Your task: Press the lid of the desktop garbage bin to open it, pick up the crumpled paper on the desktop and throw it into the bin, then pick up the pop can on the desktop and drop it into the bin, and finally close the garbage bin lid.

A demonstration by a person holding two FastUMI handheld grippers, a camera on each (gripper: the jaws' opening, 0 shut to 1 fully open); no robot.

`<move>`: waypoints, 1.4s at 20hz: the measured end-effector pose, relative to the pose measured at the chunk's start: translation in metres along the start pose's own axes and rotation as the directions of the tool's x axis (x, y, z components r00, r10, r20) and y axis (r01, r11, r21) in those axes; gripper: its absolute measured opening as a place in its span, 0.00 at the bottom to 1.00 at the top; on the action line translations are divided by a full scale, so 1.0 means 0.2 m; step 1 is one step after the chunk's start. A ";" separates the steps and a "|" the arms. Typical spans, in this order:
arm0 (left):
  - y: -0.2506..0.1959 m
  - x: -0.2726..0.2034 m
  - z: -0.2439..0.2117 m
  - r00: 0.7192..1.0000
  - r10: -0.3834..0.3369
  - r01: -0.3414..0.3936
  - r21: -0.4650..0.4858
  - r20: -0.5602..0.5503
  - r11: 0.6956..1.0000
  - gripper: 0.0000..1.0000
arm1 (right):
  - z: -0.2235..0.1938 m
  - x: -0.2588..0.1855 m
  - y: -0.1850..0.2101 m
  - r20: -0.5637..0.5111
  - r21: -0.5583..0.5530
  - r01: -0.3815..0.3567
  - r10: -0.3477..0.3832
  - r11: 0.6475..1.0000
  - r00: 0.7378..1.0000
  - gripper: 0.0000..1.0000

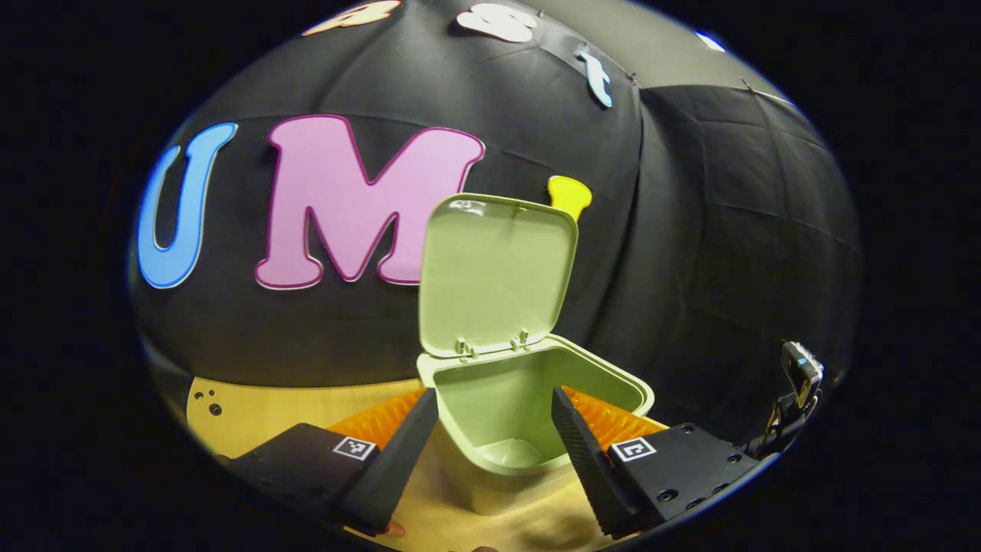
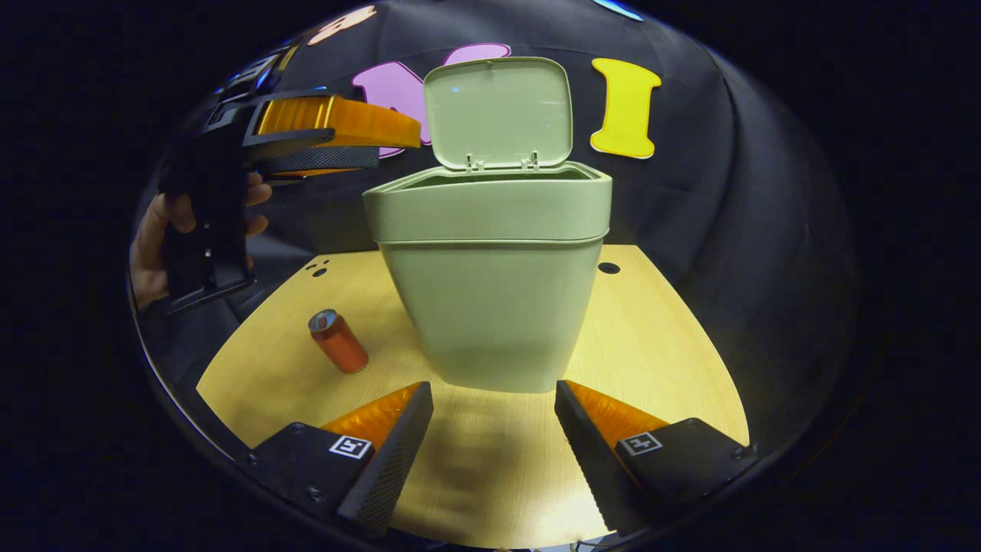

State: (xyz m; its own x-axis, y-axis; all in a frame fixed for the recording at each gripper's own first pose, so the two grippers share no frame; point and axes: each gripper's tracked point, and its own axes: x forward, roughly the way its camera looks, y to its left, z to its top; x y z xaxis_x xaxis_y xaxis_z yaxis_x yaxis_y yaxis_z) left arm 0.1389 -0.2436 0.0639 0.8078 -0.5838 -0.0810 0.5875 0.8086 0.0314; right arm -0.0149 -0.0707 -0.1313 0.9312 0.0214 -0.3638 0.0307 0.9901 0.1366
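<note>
— What do we see from the left gripper view?

— Our left tongs (image 1: 494, 452) stand wide apart with nothing between them, at the bottom of the frame. Just past them, in the lower middle, is the bin (image 1: 536, 399), seen from above so that we look down into it. Its lid (image 1: 494, 276) stands upright at the back, in the middle of the frame. We cannot make out the paper inside from here.

— And from the right gripper view?

— Our right tongs (image 2: 494, 445) are also wide and hold nothing, low over the bench (image 2: 659, 345) at the bottom of the frame. The bin fills the middle, standing on the bench with its lid raised at the top centre. The can (image 2: 337, 341) lies tilted on the bench at the lower left of the bin, near it but apart. At the upper left a hand (image 2: 153, 245) holds the left tongs up beside the bin's rim, close to the lid.

— Is anything touching the can?

— No, it sits alone on the bench.
</note>
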 end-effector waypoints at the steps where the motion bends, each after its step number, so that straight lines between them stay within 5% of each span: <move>1: 0.04 -0.04 0.00 1.000 0.020 -0.020 -0.010 0.005 1.000 0.95 | -0.01 0.00 0.02 -0.003 0.003 -0.004 0.004 1.000 1.000 1.00; 11: 0.61 -0.66 -0.27 0.949 0.313 -0.314 -0.047 -0.025 0.948 0.96 | -0.07 0.00 0.34 -0.019 -0.049 -0.061 0.060 0.997 0.998 1.00; 28: 1.04 -1.48 -0.79 0.799 0.559 -0.594 -0.145 -0.223 0.791 0.96 | -0.14 0.39 1.01 -0.114 -0.139 -0.258 0.243 0.956 0.963 1.00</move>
State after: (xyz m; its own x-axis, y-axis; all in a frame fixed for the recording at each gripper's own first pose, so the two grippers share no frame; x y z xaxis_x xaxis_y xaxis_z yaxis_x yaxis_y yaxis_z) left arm 0.0147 0.1085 -0.0633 0.9629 0.0019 -0.2698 -0.0221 0.9972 -0.0716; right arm 0.0537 0.1350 -0.1576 0.8631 0.2769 -0.4223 -0.2612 0.9605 0.0961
